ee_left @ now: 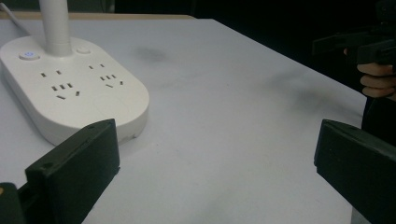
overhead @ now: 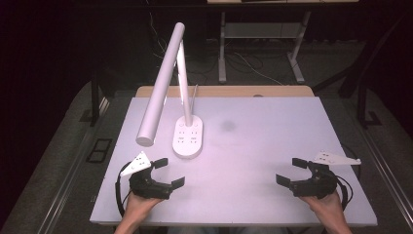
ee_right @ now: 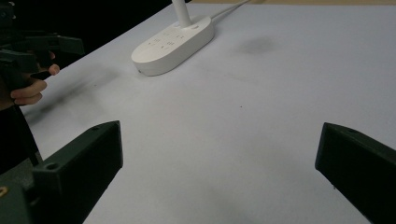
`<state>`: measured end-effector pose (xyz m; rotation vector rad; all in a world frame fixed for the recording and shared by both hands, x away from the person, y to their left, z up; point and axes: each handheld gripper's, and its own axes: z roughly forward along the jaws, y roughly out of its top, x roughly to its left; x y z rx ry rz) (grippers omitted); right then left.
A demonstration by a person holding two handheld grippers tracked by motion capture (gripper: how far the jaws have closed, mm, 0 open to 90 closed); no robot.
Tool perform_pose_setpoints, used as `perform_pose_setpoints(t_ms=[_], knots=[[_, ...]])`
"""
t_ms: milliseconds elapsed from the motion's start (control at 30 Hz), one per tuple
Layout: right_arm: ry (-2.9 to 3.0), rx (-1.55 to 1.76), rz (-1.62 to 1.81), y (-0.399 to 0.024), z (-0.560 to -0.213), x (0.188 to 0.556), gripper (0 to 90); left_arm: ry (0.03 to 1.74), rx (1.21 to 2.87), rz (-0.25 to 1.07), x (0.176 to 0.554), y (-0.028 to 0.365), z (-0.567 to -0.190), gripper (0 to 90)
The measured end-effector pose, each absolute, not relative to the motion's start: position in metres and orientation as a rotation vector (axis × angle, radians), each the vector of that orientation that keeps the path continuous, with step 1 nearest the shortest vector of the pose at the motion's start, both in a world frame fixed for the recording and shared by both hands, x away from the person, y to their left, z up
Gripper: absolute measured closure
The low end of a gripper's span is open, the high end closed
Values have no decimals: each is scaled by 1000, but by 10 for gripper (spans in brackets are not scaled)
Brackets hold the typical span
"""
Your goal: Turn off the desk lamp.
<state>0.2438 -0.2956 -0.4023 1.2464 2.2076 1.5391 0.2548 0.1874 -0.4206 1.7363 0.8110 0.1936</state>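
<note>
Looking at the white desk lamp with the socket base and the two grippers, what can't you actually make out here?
- White desk lamp with oval socket base: in the left gripper view the top edge cuts off its stem; the head is out of frame.
- Its white cable: cut off by the top edge in the right gripper view.
- Base's round buttons: markings too small.
- Floor beyond the white table: too dark.

High view looks down over the table [overhead: 253, 146]; both gripper views skim it low, sharing the lamp base [ee_left: 70, 93].

white desk lamp [overhead: 187, 139] with socket base, upright at table's left-centre
</note>
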Motion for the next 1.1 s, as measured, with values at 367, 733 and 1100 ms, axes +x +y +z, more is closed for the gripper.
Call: perform_pose_setpoints(t_ms=[367,733,1100], knots=[[2228,1263,1527,-297,-404,242,8,811,1729,186,255,188,-421,0],[2233,1278,1512,-300,-402,240,8,817,1724,188,255,188,-421,0],[2257,1274,1476,-295,-402,238,8,822,1719,184,255,190,-421,0]])
